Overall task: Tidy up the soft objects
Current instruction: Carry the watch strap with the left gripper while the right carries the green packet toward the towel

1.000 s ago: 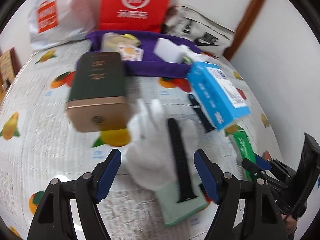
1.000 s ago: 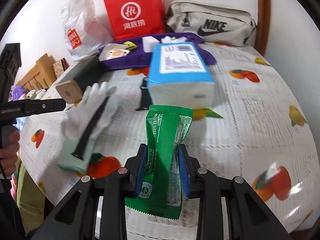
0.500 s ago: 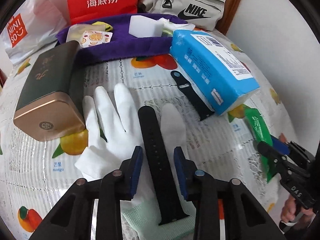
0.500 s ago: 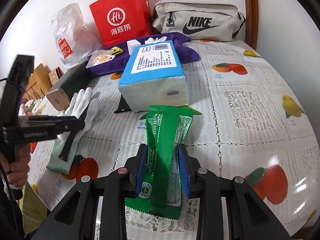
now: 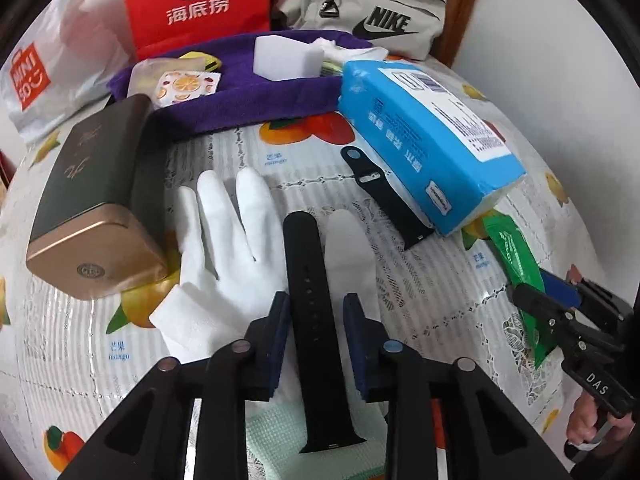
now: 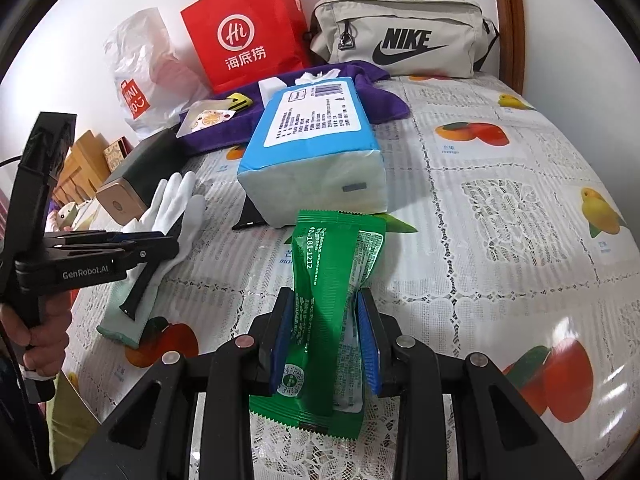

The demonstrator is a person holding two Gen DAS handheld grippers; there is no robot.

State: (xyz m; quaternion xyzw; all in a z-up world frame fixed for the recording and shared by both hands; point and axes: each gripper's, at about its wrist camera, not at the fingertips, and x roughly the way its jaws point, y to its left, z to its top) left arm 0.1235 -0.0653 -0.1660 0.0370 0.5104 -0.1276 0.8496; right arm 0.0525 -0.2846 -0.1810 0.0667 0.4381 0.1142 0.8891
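A white glove (image 5: 224,264) lies flat on the table, with a black watch strap (image 5: 316,320) lying along it. My left gripper (image 5: 316,316) is down over the glove, its blue pads on either side of the strap with small gaps, not squeezing it. It also shows in the right wrist view (image 6: 160,244). My right gripper (image 6: 324,336) is shut on a green wet-wipe packet (image 6: 332,292), which is creased between the pads. A blue tissue pack (image 6: 316,156) lies just beyond the packet. A purple cloth (image 5: 248,96) lies at the back.
A green and gold box (image 5: 96,208) lies left of the glove. A second black strap (image 5: 384,196) sticks out from under the tissue pack. A white block (image 5: 286,58) and sachets sit on the purple cloth. A red paper bag (image 6: 248,28), a Nike pouch (image 6: 400,40) and a white plastic bag (image 6: 140,76) line the wall.
My left gripper has narrowed from wide open and moved forward and down over the glove, straddling the black strap. My right gripper still holds the green packet.
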